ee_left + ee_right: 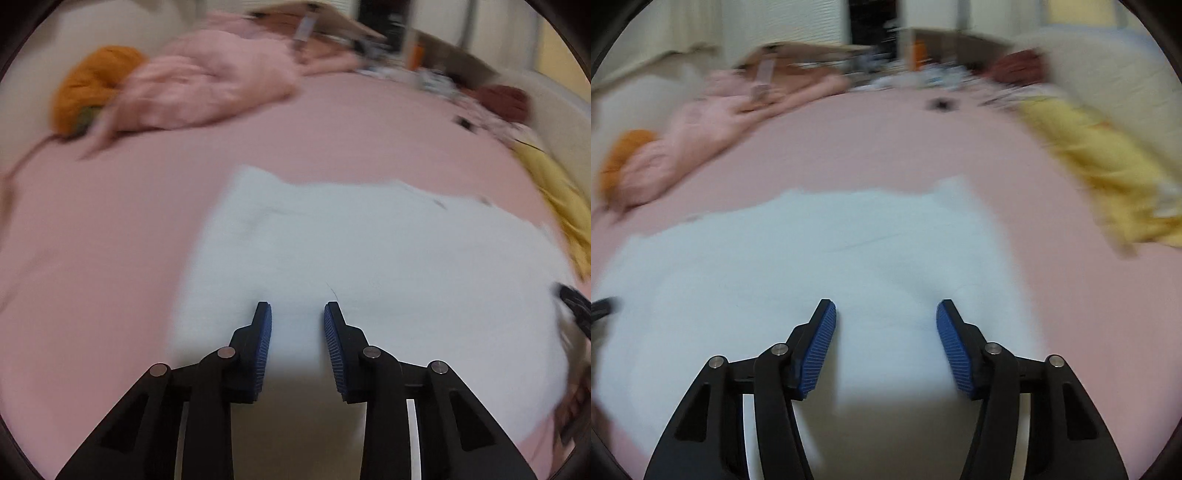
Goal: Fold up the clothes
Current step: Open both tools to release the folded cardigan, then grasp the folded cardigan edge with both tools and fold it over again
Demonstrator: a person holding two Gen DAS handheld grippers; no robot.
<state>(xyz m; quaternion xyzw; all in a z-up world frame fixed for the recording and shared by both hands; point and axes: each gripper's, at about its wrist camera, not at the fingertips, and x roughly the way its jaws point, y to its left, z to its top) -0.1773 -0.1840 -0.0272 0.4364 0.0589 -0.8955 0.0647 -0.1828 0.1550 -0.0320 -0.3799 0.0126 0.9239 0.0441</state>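
The left gripper (pixel 297 314) hangs over a white garment (pixel 369 258) with its ribbed blue pads (pixel 264 343) parted and nothing between them. The right gripper (pixel 885 312) spreads wider, also empty, above the same cloth. The garment lies flat and smooth on a pink bedsheet (pixel 886 147). Crumpled pink (pixel 207 85), orange (pixel 92 85) and yellow (pixel 1108 162) clothes sit near the edges.

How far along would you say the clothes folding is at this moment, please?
Done: the white garment lies flat on the pink sheet, apparently folded. In hand: nothing; the left gripper and right gripper are over it, jaws open and empty. Left: the pink garment, orange one and yellow one lie crumpled.
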